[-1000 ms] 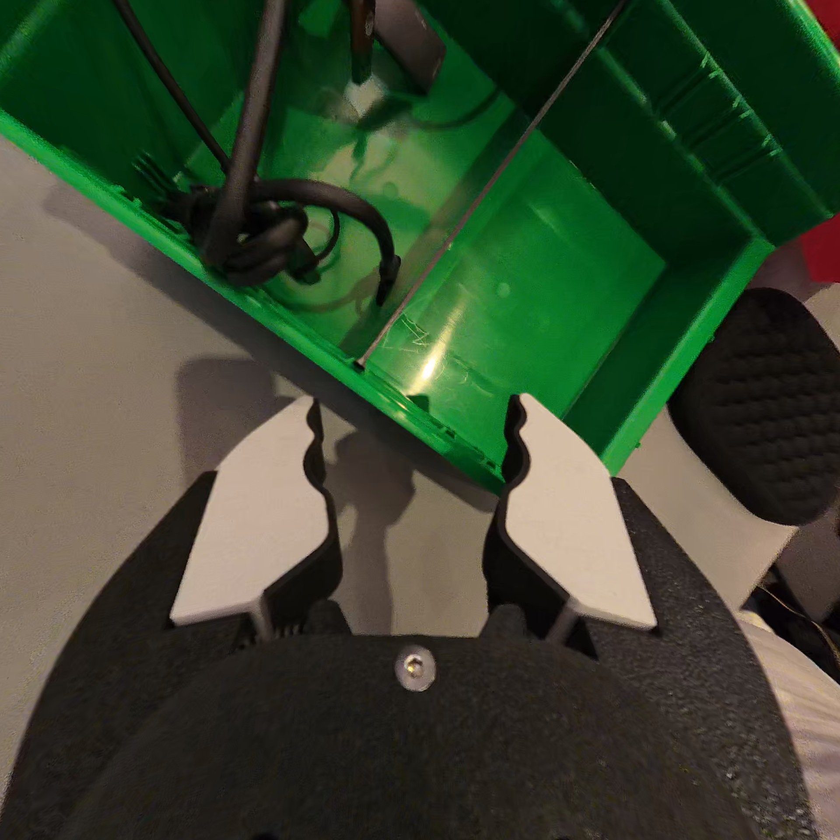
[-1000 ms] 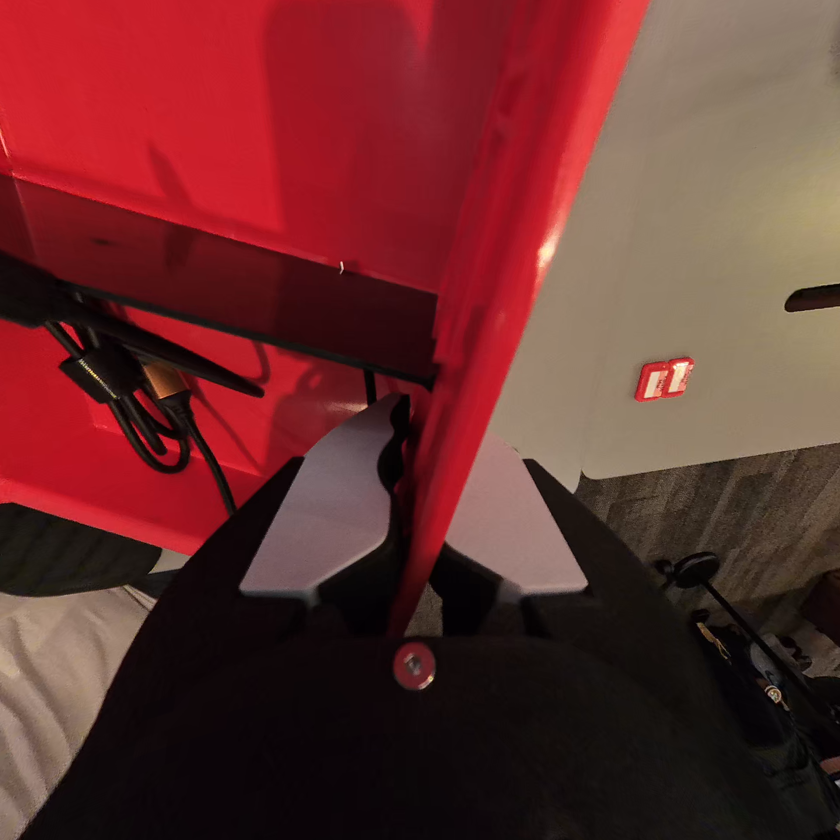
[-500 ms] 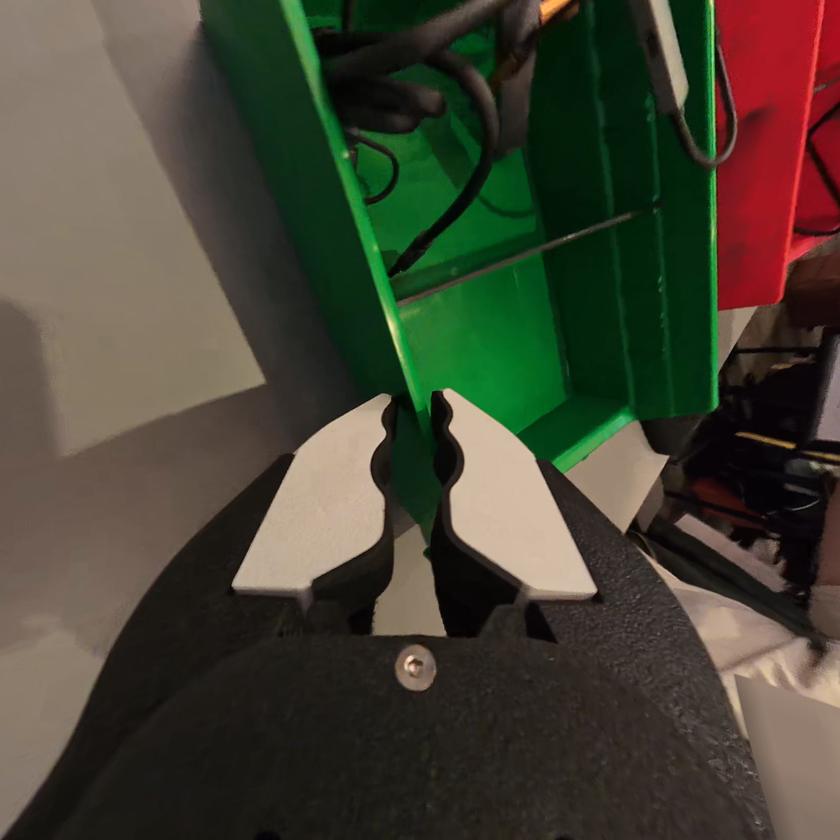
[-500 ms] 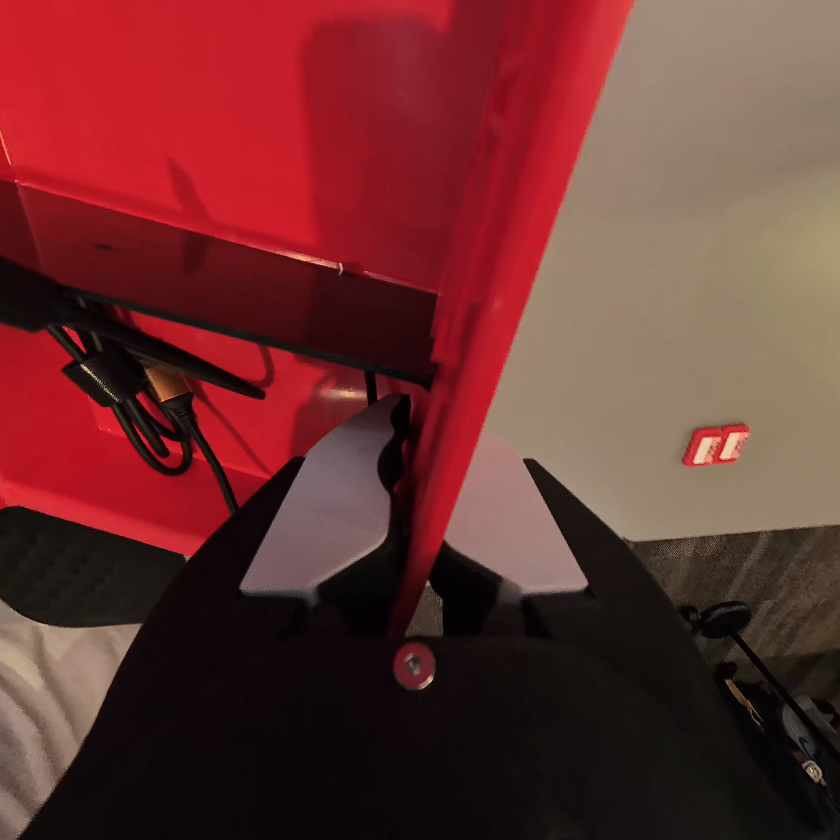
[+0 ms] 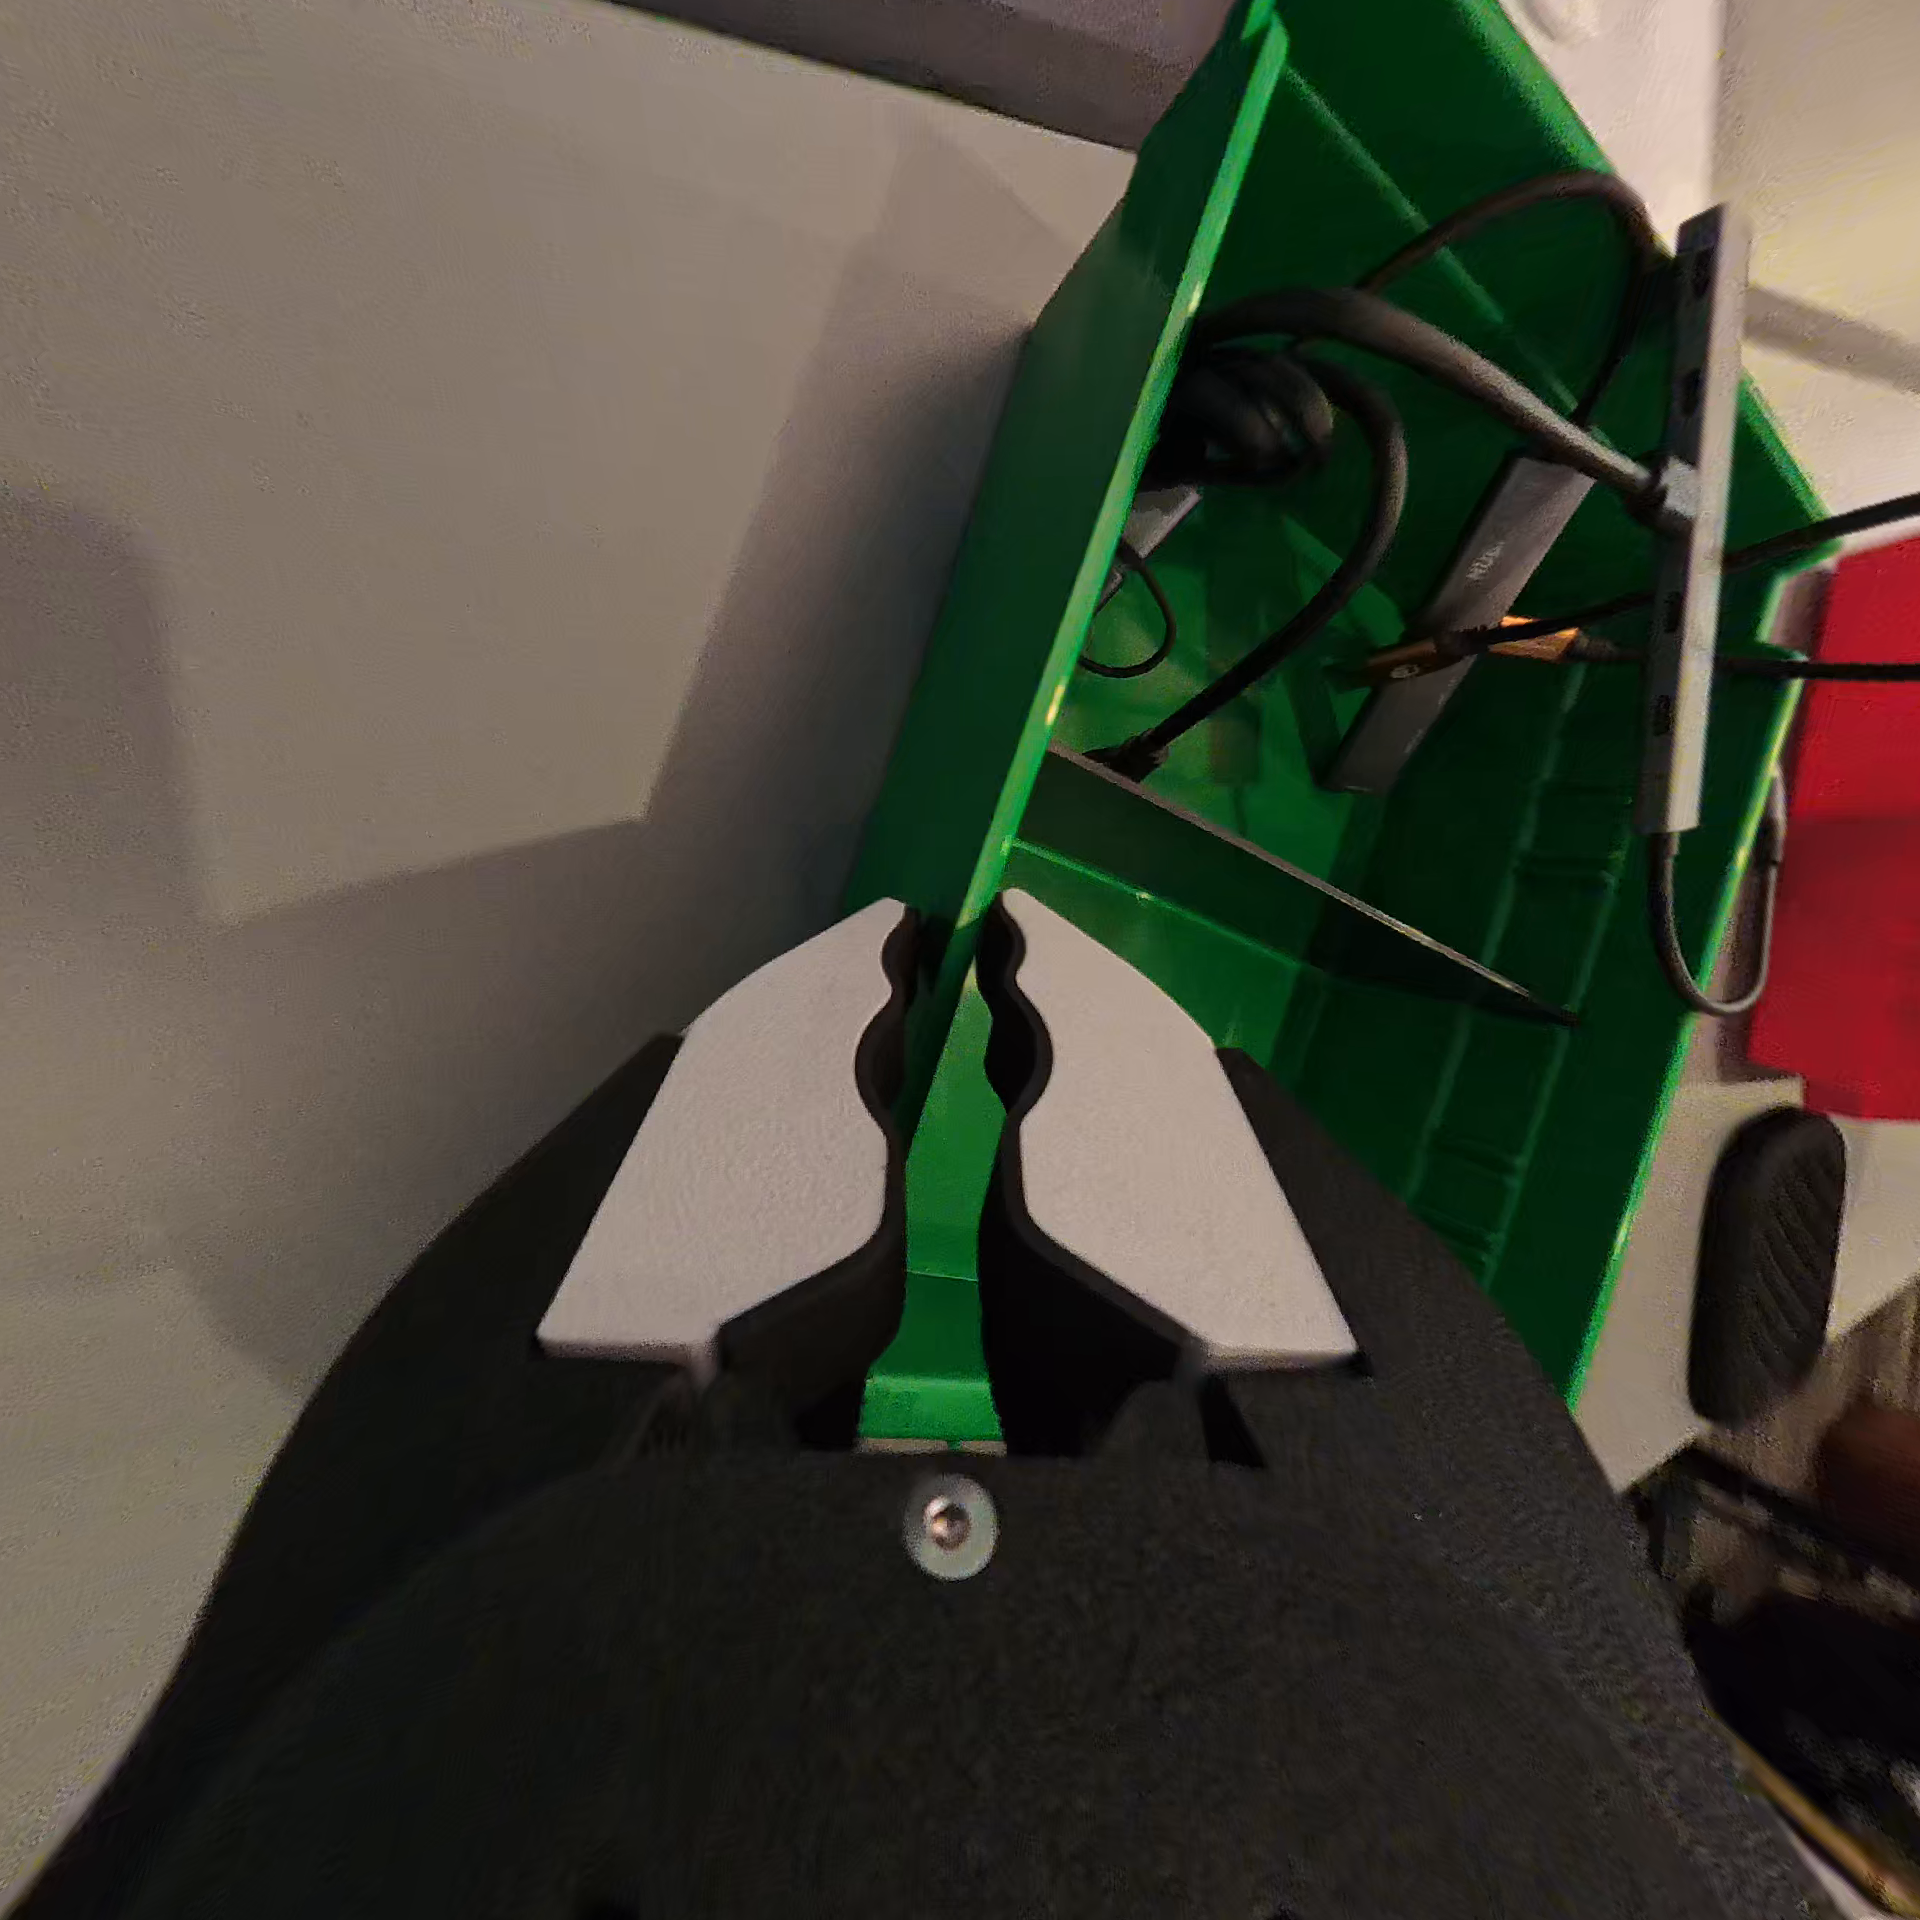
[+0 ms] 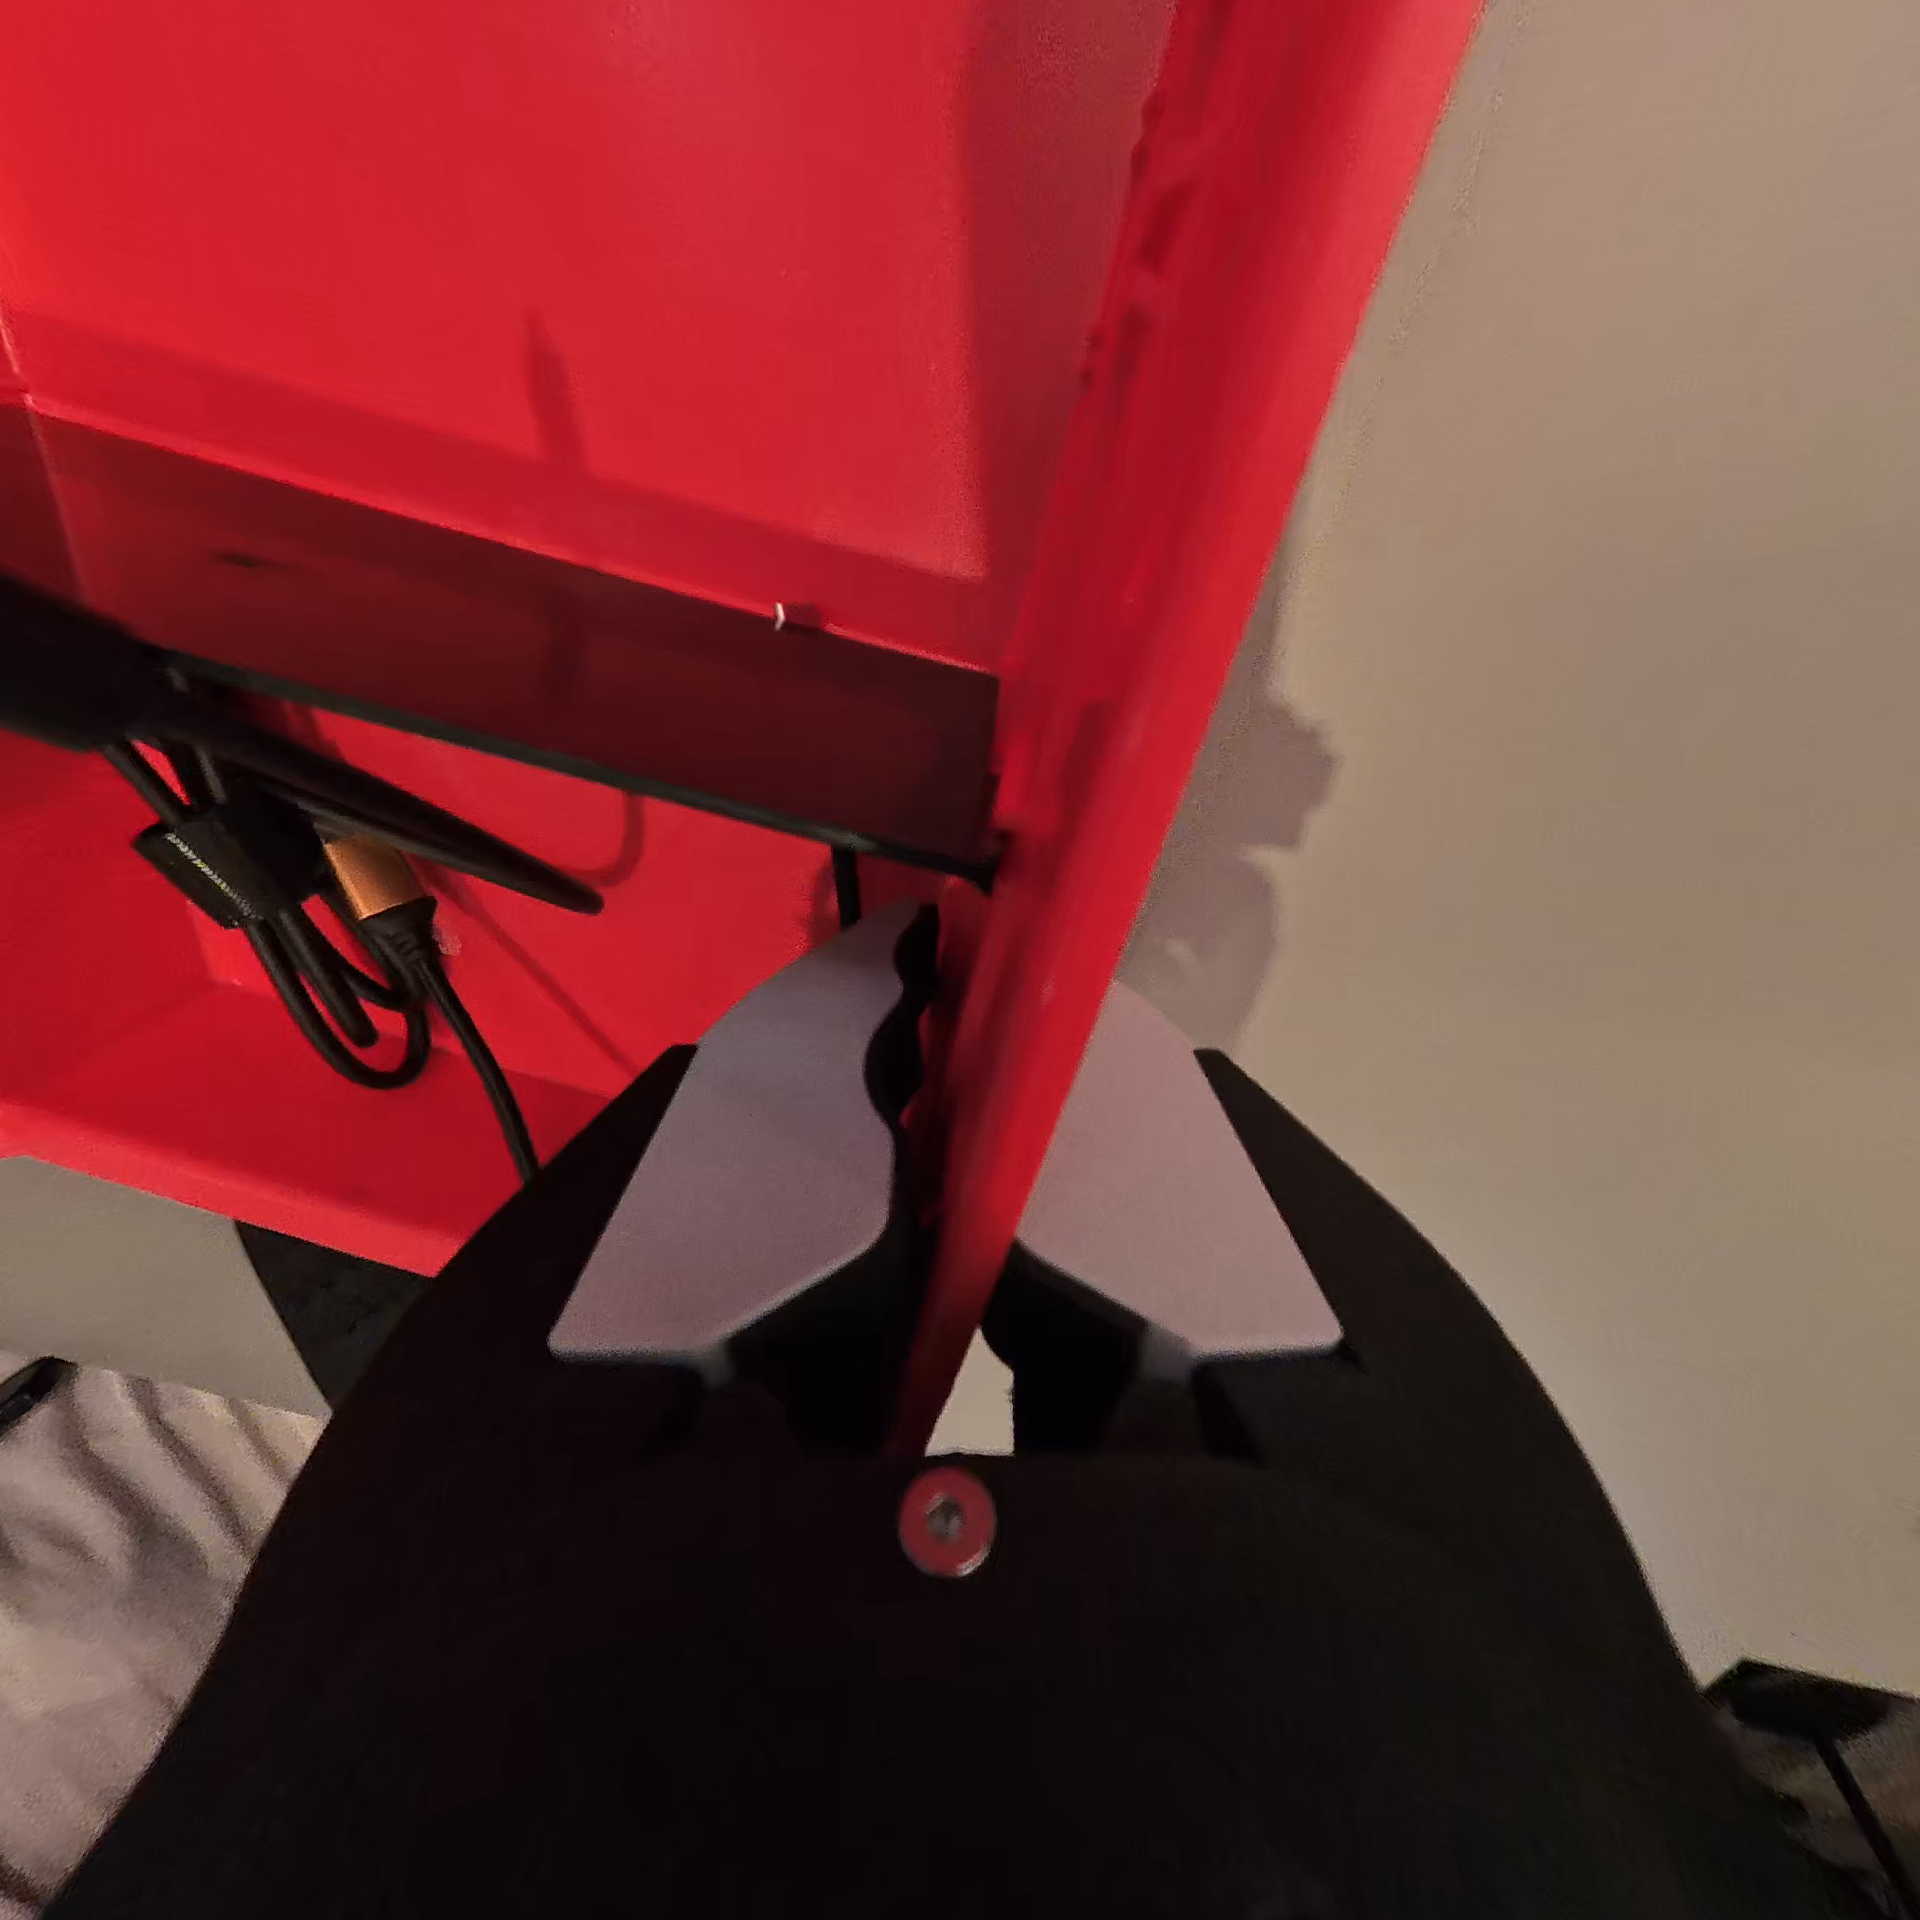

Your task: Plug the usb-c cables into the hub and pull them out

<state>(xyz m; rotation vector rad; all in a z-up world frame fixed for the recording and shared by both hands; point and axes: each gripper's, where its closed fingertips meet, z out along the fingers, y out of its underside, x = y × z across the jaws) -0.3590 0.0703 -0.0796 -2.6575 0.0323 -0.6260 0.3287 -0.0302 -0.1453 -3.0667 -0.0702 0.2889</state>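
Since the earlier frame the left hand-held gripper [image 5: 951,920] has closed on the side wall of the green bin [image 5: 1049,665] and tipped it up, so the bin now stands steeply across the upper right of the left wrist view, where a second ago the jaws were spread before it. The right hand-held gripper [image 6: 961,935] stays clamped on the wall of the red bin [image 6: 1081,727], which fills the upper left of its view. The grey hub [image 5: 1688,520] hangs at the green bin's far rim in the upper right, with black cables [image 5: 1351,488] plugged into it and looped inside; more cables [image 6: 353,956] lie low and to the left in the red bin. This looks like carrying or clearing the bins, not plugging. Next, both bins likely need setting flat on the table, then the jaws released so one can steady the hub while the other takes a plug.
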